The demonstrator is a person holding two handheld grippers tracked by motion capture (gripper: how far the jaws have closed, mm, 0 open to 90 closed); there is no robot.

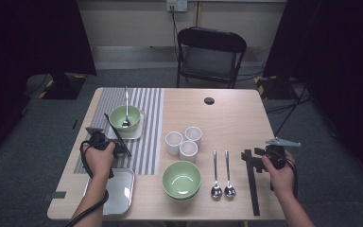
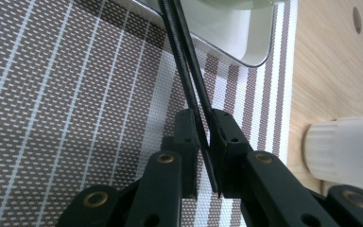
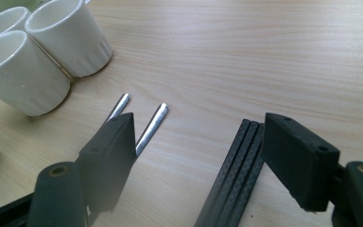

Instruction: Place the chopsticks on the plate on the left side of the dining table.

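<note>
My left gripper (image 1: 121,150) (image 2: 203,127) is shut on a pair of black chopsticks (image 1: 112,126) (image 2: 184,71) near their lower end, over the striped placemat (image 1: 146,137) (image 2: 52,94). The sticks slant up towards the small silver tray (image 1: 133,134) (image 2: 236,42) under a green bowl (image 1: 118,117) that holds a spoon (image 1: 126,106). My right gripper (image 1: 250,158) (image 3: 199,120) stands open at the table's right side. More black chopsticks (image 1: 253,189) (image 3: 236,175) lie on the wood between its jaws, close to the right one, untouched.
Three white cups (image 1: 184,141) (image 3: 42,52) cluster at mid table, one of them (image 2: 345,146) right of the placemat. Two spoons (image 1: 222,175) (image 3: 151,125) lie left of the right gripper. Stacked green bowls (image 1: 181,179) sit at the front middle, an empty silver tray (image 1: 120,191) front left.
</note>
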